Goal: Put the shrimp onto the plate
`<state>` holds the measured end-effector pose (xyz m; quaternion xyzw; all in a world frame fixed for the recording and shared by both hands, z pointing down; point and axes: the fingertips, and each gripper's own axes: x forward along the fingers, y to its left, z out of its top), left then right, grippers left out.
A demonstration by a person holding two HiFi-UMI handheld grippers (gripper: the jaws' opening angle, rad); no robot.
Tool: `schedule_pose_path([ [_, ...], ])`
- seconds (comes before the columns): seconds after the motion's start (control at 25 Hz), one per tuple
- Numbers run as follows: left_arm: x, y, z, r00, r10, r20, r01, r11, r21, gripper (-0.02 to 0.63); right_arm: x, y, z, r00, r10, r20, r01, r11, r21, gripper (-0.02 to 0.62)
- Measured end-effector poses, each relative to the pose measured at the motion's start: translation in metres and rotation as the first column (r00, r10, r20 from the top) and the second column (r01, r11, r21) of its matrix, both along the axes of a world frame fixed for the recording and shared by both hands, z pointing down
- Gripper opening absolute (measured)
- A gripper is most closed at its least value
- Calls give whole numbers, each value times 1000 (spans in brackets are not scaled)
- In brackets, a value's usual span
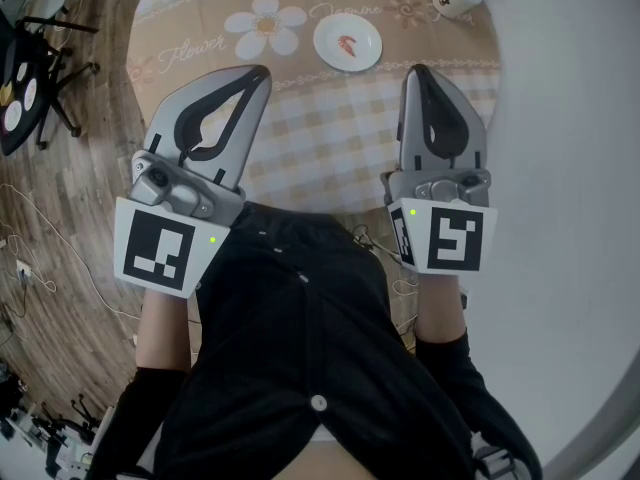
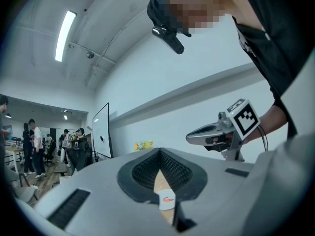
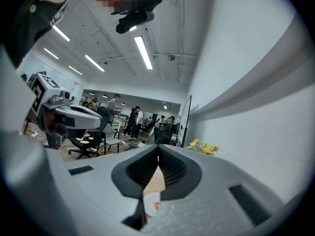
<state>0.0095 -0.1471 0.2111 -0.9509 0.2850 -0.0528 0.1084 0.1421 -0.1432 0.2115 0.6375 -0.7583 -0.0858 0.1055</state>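
Already the shrimp (image 1: 346, 44) lies on the plate (image 1: 366, 28); it looks light, probably slippery, best pinched mid-body. The left gripper (image 1: 262, 71) and right gripper (image 1: 418, 69) have their fingers together, empty.

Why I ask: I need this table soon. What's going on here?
A person holds a tool in each hand. The left tool and right tool are both shut, empty, and near the person's body at the edge of the table. The shrimp lies on the plate farther out, and neither tool touches it.
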Motion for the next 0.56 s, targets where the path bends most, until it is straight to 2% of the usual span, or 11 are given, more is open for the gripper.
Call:
schedule_pose_path([
  [0.56, 0, -2, 2, 1000, -10, -3, 10, 1000, -1, 2, -4, -4, 6, 1000, -21, -9, 21, 1000, -11, 2],
])
